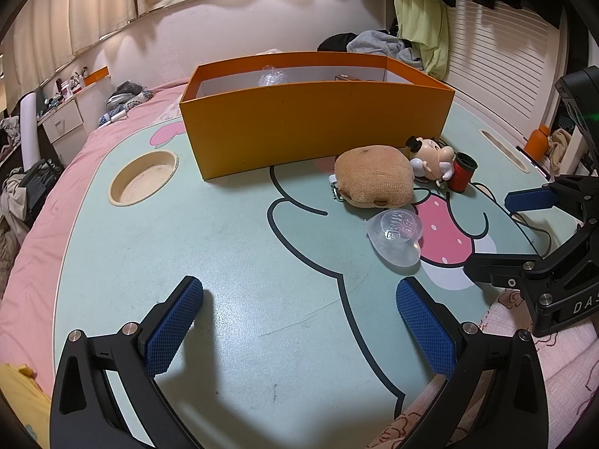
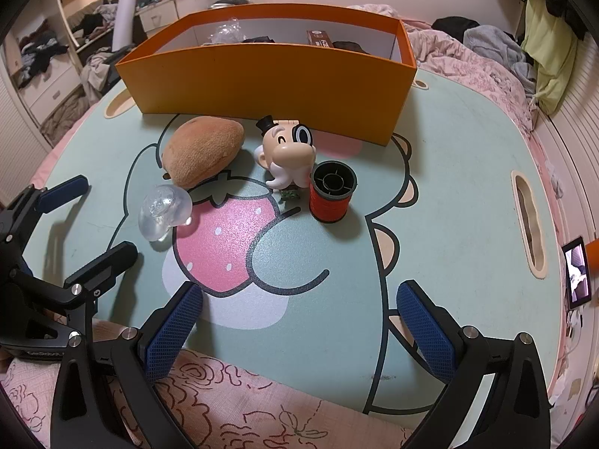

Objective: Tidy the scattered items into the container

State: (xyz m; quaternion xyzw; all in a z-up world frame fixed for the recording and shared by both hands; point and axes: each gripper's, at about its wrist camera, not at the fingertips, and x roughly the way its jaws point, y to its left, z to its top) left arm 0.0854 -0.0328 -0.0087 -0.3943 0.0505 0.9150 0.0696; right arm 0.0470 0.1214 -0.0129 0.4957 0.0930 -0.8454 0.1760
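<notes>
Cartoon-print lap table (image 2: 449,202) on bed. Left gripper (image 1: 299,321) and right gripper (image 2: 299,321) wide, empty. Plush (image 2: 204,149), figurine (image 2: 286,153), spool (image 2: 331,196), clear shell (image 2: 164,211) before orange box (image 2: 269,75). Risk: spool tipping and rolling away if nudged.

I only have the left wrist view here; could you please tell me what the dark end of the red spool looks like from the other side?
Observer: In the right wrist view the red spool stands upright, its dark top end open and hollow with spokes inside.
Operator: Thank you. Is anything small lying near it?
Observer: Yes, a tiny green piece sits on the table between the spool and the figurine.
Operator: And the right gripper?
Observer: The right gripper is open, empty, near the table's front edge.
</notes>
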